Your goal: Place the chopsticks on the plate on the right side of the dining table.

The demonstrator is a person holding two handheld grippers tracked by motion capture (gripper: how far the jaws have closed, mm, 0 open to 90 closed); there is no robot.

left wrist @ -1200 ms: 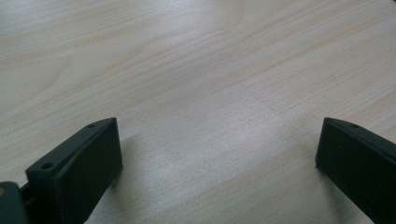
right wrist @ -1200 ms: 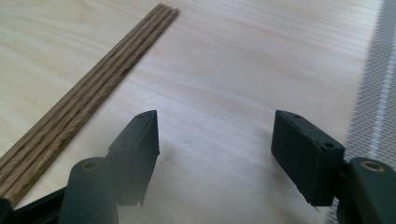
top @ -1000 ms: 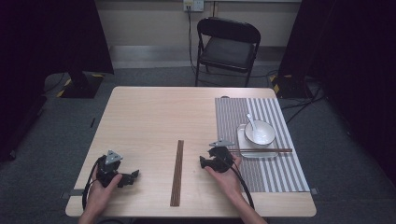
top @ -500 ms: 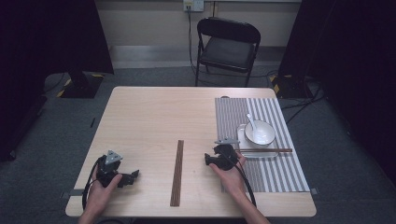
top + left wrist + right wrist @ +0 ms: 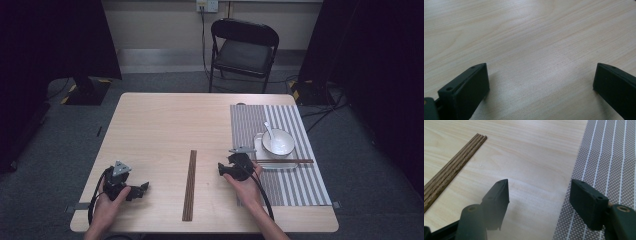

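Note:
A bundle of dark wooden chopsticks (image 5: 190, 185) lies lengthwise on the table's near middle; its far end (image 5: 451, 167) shows at the upper left of the right gripper view. My right gripper (image 5: 221, 169) sits between the bundle and the striped placemat (image 5: 280, 125), pointing left. It stands open (image 5: 539, 187) above bare wood at the placemat's edge (image 5: 609, 157), with nothing between the jaws. My left gripper (image 5: 145, 189) rests at the near left corner, open (image 5: 541, 72) over bare wood.
On the placemat a white bowl (image 5: 278, 142) with a white spoon (image 5: 269, 131) stands on a white plate (image 5: 260, 150). A pair of brown chopsticks (image 5: 287, 161) lies across the plate's near edge. A black folding chair (image 5: 242, 50) stands beyond the table (image 5: 165, 120).
My right gripper has shifted slightly to the right, toward the placemat. The left gripper has not moved.

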